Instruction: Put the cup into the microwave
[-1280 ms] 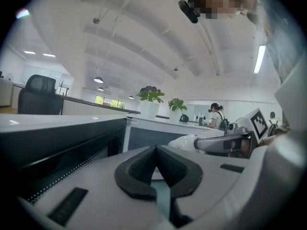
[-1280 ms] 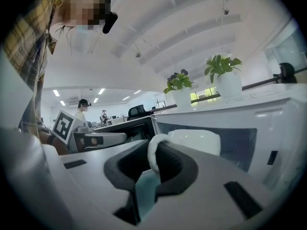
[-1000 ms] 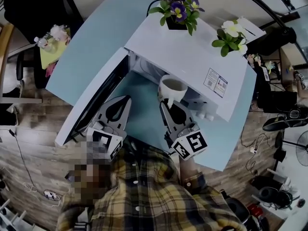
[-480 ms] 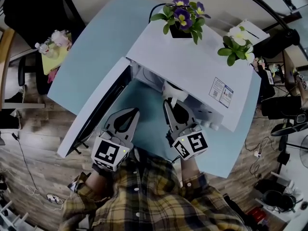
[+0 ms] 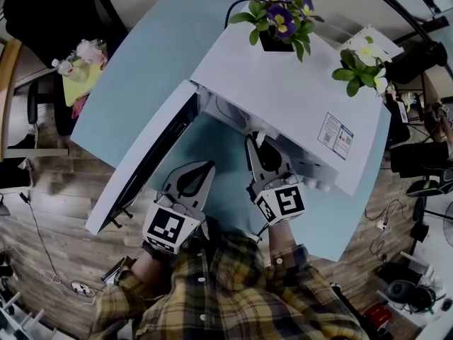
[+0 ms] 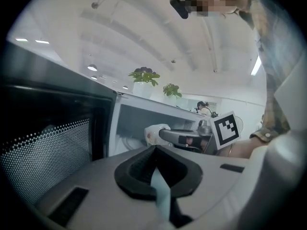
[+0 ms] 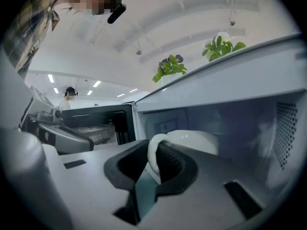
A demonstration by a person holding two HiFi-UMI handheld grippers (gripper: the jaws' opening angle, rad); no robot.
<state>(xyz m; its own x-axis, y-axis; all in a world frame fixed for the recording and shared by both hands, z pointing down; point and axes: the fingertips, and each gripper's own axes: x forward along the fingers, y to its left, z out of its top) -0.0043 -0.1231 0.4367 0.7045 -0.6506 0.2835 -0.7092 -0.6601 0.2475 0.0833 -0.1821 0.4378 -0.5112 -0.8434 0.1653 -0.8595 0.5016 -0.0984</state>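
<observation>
As the right gripper (image 5: 255, 146), jaws pinched nearly closed on the handle (image 7: 152, 158) of the cup (image 7: 194, 140), dips forward, the cup slips from the doorway into the microwave (image 5: 283, 83), so only the setting down remains. The left gripper (image 5: 205, 168) waits by the open door (image 5: 141, 168), closed and empty. From above, the microwave hides nearly all of the cup, and whether it rests on the floor inside is unclear.
</observation>
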